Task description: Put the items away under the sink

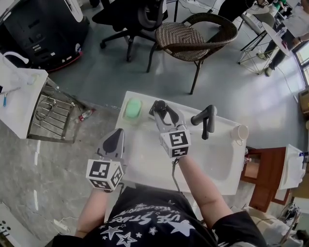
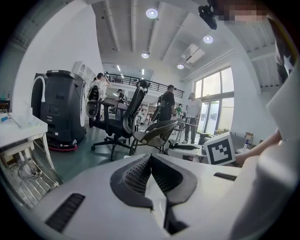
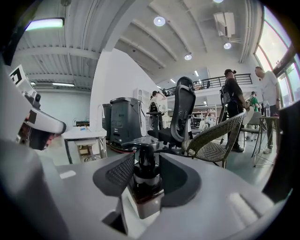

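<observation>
My right gripper [image 1: 159, 112] is shut on a dark pump bottle [image 3: 145, 180], held over the back of the white sink [image 1: 227, 166]; the bottle's black pump head [image 1: 159, 107] shows between the jaws in the head view. My left gripper [image 1: 114, 143] hangs at the sink's left front edge, jaws shut with nothing between them [image 2: 151, 176]. A green soap bar [image 1: 133, 108] lies on the sink's back left corner. A white cup [image 1: 240, 132] stands at the right end. The black faucet [image 1: 206, 119] rises behind the basin.
A wicker chair [image 1: 193, 36] and a black office chair [image 1: 130, 14] stand beyond the sink. A white stand with a wire rack [image 1: 50, 113] is to the left. A wooden cabinet [image 1: 263, 176] sits to the right. People stand far off in the room.
</observation>
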Demonstrator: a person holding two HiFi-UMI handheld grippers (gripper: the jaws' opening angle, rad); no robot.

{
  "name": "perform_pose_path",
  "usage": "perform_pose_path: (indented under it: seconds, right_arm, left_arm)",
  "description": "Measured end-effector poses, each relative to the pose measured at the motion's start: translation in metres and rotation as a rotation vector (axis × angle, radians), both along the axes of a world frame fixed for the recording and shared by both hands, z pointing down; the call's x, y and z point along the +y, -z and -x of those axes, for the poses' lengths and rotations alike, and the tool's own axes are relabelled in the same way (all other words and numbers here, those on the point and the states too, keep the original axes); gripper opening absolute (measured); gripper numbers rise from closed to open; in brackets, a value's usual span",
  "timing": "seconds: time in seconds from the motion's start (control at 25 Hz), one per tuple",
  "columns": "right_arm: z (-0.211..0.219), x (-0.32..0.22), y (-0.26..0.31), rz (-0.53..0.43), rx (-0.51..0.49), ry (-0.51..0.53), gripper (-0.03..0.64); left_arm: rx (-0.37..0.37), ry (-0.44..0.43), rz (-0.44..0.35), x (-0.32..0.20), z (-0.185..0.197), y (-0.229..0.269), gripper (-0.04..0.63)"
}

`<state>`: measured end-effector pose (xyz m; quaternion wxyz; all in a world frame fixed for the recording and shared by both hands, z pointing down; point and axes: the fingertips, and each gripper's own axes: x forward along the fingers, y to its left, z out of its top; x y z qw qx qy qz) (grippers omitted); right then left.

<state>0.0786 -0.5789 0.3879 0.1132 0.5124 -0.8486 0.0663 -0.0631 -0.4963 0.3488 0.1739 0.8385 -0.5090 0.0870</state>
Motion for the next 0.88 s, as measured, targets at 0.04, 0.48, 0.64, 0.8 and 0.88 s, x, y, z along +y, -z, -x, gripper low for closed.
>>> perform_pose_path:
  seconds: [0.04, 0.48, 0.64, 0.8, 0.88]
  right_arm:
    - [0.002, -0.001, 0.0, -0.002, -0.005, 0.011, 0.16]
    - [0.004, -0.005, 0.004, -0.006, -0.027, 0.068, 0.097]
    - [0.009, 0.007, 0.018, -0.021, -0.028, 0.12, 0.097]
    - [0.022, 0.03, 0.039, -0.049, -0.03, 0.211, 0.095]
    - [0.027, 0.043, 0.05, -0.058, -0.033, 0.245, 0.095]
  left_arm:
    - [-0.003, 0.002, 0.003, 0.0, 0.0, 0.0, 0.009]
    - [-0.024, 0.013, 0.018, 0.001, 0.0, -0.002, 0.009]
    - [-0.023, 0.013, 0.007, 0.003, 0.001, 0.004, 0.009]
    - [-0.014, 0.008, -0.012, 0.01, 0.002, 0.011, 0.009]
    - [-0.005, 0.003, -0.027, 0.016, 0.002, 0.016, 0.009]
